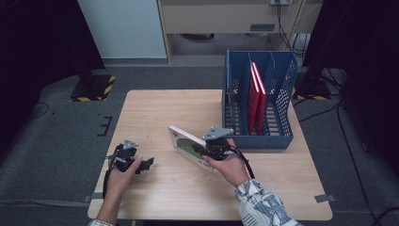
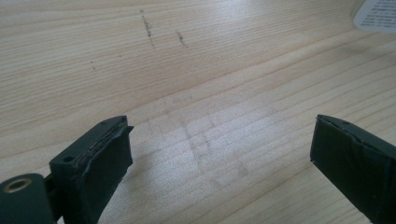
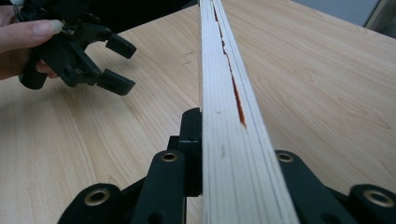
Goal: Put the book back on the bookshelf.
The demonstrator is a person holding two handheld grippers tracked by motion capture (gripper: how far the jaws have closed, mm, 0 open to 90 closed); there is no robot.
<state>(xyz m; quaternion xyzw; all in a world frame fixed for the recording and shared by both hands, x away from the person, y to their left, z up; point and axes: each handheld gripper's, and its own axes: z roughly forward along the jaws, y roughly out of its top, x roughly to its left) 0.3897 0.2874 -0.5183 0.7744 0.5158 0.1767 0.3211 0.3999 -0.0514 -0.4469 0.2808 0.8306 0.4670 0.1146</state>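
A thin white picture book [image 1: 186, 143] with a green and red cover is tilted above the middle of the wooden table [image 1: 160, 108]. My right gripper [image 1: 201, 149] is shut on its near end. In the right gripper view the book's page edge [image 3: 224, 88] runs away from me between the black jaws of that gripper [image 3: 219, 140]. My left gripper [image 1: 142, 165] stands open just above the table at the left, with nothing between its fingers. In the left gripper view its pads [image 2: 109, 154] are wide apart over bare wood, and a corner of the book [image 2: 376, 14] shows at the top right.
A blue mesh file rack [image 1: 259, 137] with dividers stands at the table's back right and holds two upright red books [image 1: 256, 94]. The right gripper view has the left gripper [image 3: 116, 65] at its upper left. Grey floor surrounds the table.
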